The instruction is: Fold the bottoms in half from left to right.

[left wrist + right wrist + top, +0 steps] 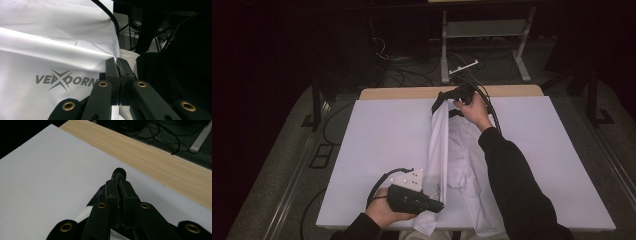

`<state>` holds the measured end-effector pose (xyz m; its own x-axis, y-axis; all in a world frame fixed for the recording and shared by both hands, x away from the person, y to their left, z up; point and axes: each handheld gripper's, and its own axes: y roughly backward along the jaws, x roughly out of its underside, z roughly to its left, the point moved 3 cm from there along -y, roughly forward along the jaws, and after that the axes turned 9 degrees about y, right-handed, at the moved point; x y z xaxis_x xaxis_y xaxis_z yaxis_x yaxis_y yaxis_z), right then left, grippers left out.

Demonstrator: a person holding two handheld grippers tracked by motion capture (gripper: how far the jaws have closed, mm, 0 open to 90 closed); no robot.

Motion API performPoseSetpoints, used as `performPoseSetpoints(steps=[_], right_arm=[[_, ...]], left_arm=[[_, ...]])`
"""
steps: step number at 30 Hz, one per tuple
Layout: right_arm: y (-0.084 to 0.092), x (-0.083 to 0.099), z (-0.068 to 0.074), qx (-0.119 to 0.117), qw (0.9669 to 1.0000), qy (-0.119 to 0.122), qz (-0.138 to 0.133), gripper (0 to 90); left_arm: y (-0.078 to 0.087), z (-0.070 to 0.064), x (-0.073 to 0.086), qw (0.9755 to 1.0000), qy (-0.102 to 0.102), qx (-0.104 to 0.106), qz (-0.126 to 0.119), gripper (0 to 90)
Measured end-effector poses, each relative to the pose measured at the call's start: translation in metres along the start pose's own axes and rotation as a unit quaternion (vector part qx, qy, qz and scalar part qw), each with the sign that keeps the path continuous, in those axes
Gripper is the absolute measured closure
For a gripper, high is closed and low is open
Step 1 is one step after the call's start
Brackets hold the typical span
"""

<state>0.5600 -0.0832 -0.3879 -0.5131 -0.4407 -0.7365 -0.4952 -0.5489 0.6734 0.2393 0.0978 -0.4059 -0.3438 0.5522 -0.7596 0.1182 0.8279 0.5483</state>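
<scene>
A white garment (462, 160) lies on the white board, and one long fold of it (438, 145) is stretched up between my two grippers. Near the front edge my left gripper (439, 206) is shut on the white cloth. In the left gripper view the cloth (62, 50) with its grey printed logo (66, 80) runs into the shut jaws of my left gripper (117, 62). At the far end my right gripper (444, 98) is shut on the garment's black trim (119, 173), which pokes out past the tips of my right gripper (119, 183).
The white board (382, 135) covers a wooden table whose bare edge (162, 162) runs along the far side. The person's dark right sleeve (512, 185) crosses over the garment. A metal stand (484, 30) and cables sit on the floor beyond.
</scene>
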Motion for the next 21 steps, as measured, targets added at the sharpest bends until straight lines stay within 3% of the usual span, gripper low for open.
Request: performPoseSetpoints(steps=[21], right_arm=[[0.016,0.012,-0.017,0.012,0.9999,-0.008,0.005,84.7]], left_arm=[[-0.036,-0.001,-0.027,0.9991,-0.026,0.032,0.005,87.9]])
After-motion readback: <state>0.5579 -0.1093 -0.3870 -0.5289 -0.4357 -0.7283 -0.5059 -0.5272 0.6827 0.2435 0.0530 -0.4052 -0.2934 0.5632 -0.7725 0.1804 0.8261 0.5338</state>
